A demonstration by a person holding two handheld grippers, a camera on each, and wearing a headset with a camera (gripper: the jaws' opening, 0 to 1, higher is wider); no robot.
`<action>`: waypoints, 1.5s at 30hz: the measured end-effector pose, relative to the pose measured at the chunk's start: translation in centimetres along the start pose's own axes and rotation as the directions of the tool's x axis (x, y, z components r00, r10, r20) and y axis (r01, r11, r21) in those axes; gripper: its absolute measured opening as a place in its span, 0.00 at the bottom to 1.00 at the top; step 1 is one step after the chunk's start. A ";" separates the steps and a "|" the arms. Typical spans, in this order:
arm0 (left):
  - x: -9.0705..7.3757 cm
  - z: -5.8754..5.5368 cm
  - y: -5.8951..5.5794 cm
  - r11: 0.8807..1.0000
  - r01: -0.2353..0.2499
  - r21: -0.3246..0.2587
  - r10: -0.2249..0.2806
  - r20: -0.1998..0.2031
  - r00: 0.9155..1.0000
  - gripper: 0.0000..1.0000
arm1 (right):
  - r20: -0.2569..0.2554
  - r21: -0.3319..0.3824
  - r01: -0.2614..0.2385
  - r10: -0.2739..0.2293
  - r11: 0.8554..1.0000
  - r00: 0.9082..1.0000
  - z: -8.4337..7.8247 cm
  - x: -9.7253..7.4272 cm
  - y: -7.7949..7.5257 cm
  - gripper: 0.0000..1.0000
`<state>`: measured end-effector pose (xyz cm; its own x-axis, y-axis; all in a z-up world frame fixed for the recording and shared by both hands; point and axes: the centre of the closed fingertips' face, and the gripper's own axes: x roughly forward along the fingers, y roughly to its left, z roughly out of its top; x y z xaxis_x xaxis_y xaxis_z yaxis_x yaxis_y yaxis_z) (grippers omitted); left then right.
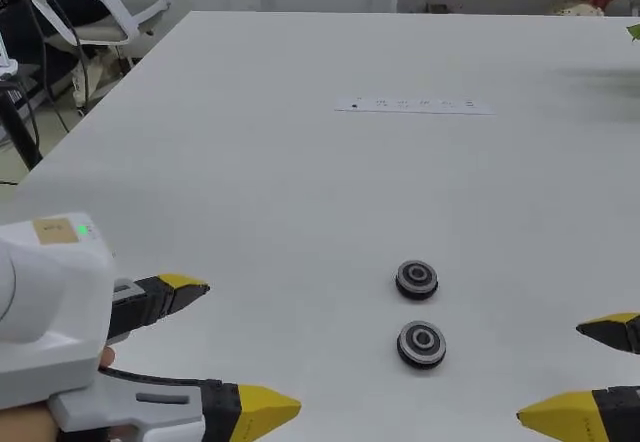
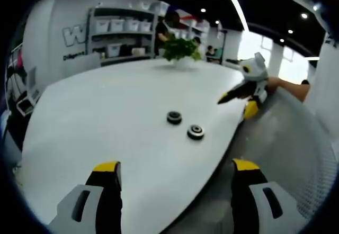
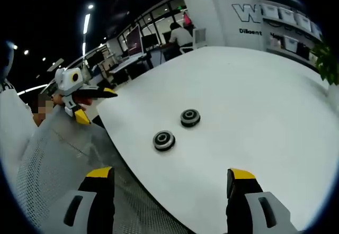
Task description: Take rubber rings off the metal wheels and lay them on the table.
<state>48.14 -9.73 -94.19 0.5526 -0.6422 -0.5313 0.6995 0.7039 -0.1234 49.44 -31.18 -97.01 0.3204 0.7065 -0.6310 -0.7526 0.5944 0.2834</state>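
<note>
Since the near wheel (image 1: 421,344) and far wheel (image 1: 417,279) sit on the counter (image 1: 300,162) at lower centre, rings (image 1: 401,345) on, your right claw (image 1: 550,372), wide and empty at lower right, lies closer than your left claw (image 1: 250,347), also wide.

Two ringed metal wheels (image 1: 417,279) (image 1: 421,344) flat, close together on white table (image 1: 300,162)

left tool (image 1: 250,347) and right tool (image 1: 550,372) hover at the near edge of the worktop (image 1: 300,162), jaws spread wide, empty, yellow tips aimed inward toward each other.
</note>
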 end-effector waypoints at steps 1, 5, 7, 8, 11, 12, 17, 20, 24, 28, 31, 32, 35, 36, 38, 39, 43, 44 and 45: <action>0.0 0.0 0.1 1.000 -0.004 0.003 0.004 0.000 1.000 0.86 | 0.000 -0.001 -0.002 0.002 1.000 1.000 0.0 0.0 0.0 0.87; 0.0 0.1 0.1 1.000 -0.005 -0.006 0.005 0.008 1.000 0.86 | -0.011 -0.008 -0.004 0.004 1.000 1.000 -0.2 0.1 0.1 0.87; 0.0 0.1 0.1 1.000 -0.001 -0.002 0.001 0.004 1.000 0.86 | -0.007 -0.007 0.000 0.000 1.000 1.000 -0.1 0.0 0.0 0.87; 0.0 0.0 0.0 1.000 0.000 0.002 0.000 0.001 1.000 0.86 | -0.004 -0.003 0.000 0.000 1.000 1.000 -0.1 0.0 0.0 0.87; 0.0 0.0 0.0 1.000 -0.001 0.001 0.001 0.000 1.000 0.86 | -0.002 0.001 -0.001 0.001 1.000 1.000 0.0 0.0 0.0 0.87; 0.0 0.0 0.1 1.000 -0.002 -0.002 0.002 0.002 1.000 0.86 | -0.005 -0.002 -0.001 0.001 1.000 1.000 -0.1 0.0 0.0 0.87; 0.0 0.1 0.0 1.000 -0.001 -0.004 0.001 0.003 1.000 0.86 | -0.010 -0.005 -0.004 0.004 1.000 1.000 -0.1 0.0 0.1 0.87; 0.0 0.0 0.0 1.000 -0.002 -0.003 0.002 0.000 1.000 0.86 | -0.009 -0.003 -0.004 0.004 1.000 1.000 -0.1 0.0 0.1 0.87; 0.0 -0.1 -0.1 1.000 0.005 -0.002 -0.005 -0.004 1.000 0.86 | -0.006 -0.001 -0.003 0.003 1.000 1.000 -0.1 0.0 0.1 0.87; 0.0 -0.1 0.0 1.000 0.000 -0.003 0.000 -0.006 1.000 0.86 | -0.007 0.004 -0.006 0.006 1.000 1.000 -0.1 0.1 0.1 0.87; 0.1 0.0 -0.1 1.000 0.011 -0.010 -0.011 -0.001 1.000 0.86 | -0.009 -0.003 -0.002 0.002 1.000 1.000 -0.1 0.1 0.1 0.87; 0.1 -0.1 -0.2 1.000 0.014 -0.005 -0.014 -0.005 1.000 0.87 | -0.004 -0.002 -0.001 0.001 1.000 1.000 -0.1 0.0 0.1 0.87; 0.1 -0.1 -0.2 1.000 0.016 0.002 -0.016 -0.012 1.000 0.87 | 0.002 0.007 0.000 0.000 1.000 1.000 0.0 0.0 0.0 0.86; 0.1 -0.1 -0.2 1.000 0.017 0.001 -0.017 -0.010 1.000 0.87 | 0.002 0.006 -0.001 0.001 1.000 1.000 0.0 0.0 0.0 0.86; 0.1 0.1 -0.3 1.000 0.022 -0.008 -0.022 0.001 1.000 0.88 | 0.001 0.004 0.000 0.000 1.000 1.000 0.0 0.0 0.0 0.86; 0.1 0.1 -0.3 1.000 0.023 -0.009 -0.023 0.004 1.000 0.88 | 0.002 0.005 0.000 0.000 1.000 1.000 0.0 0.0 0.0 0.86; 0.1 0.2 -0.4 1.000 0.028 0.002 -0.028 -0.001 1.000 0.89 | 0.008 0.008 0.002 -0.002 1.000 1.000 0.1 -0.1 0.0 0.86; 0.1 0.2 -0.4 1.000 0.030 0.008 -0.030 -0.003 1.000 0.89 | 0.011 0.009 0.002 -0.002 1.000 1.000 0.2 -0.1 0.0 0.86; 0.1 0.1 -0.5 0.999 0.034 0.018 -0.034 -0.010 0.999 0.89 | 0.015 0.014 0.002 -0.003 1.000 1.000 0.2 -0.1 -0.1 0.86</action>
<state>47.91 -10.21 -94.08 0.5242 -0.6626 -0.5349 0.7260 0.6761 -0.1260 49.61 -31.24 -96.78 0.3309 0.7106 -0.6209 -0.7439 0.6013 0.2917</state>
